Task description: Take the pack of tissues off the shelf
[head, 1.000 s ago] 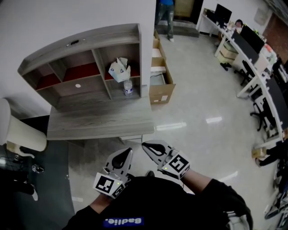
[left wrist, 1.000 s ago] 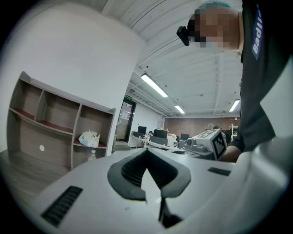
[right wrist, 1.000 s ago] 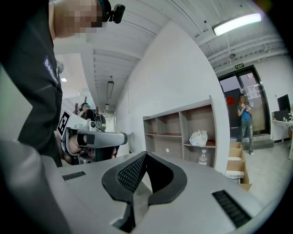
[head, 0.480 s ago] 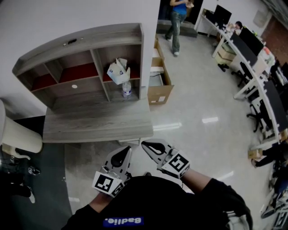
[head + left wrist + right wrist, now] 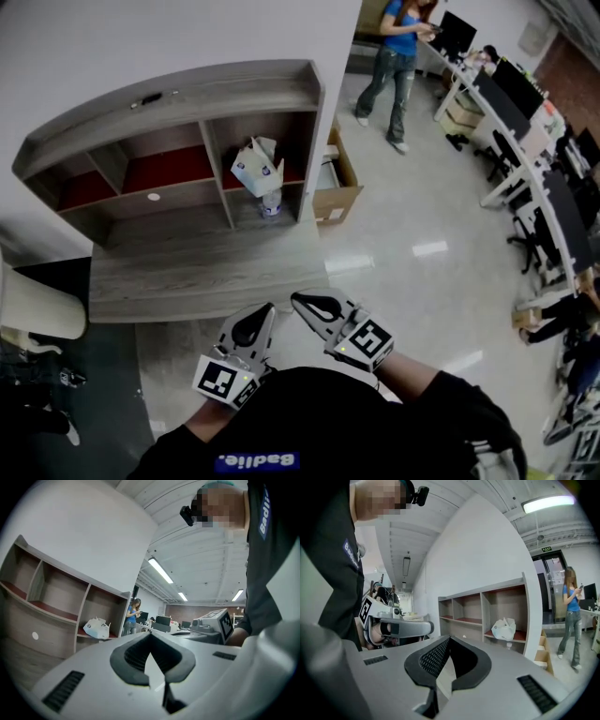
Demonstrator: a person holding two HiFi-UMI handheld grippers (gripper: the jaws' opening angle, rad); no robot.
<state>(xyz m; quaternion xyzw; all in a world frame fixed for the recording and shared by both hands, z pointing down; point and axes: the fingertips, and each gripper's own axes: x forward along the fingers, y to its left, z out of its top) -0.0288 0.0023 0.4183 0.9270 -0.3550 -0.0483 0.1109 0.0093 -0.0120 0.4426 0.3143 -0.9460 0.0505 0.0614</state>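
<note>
The left gripper (image 5: 261, 317) and right gripper (image 5: 305, 303) are hovering near the person's body, short of the bench (image 5: 206, 272). Each is pressing its dark ribbed pads fully together on nothing. The pack of tissues (image 5: 258, 167), white, soft and crumpled, is lying in the right-hand compartment of the grey wood-grain shelf (image 5: 169, 103), on a red board. Its long axis is running roughly along the shelf front, its tuft pointing up.
</note>
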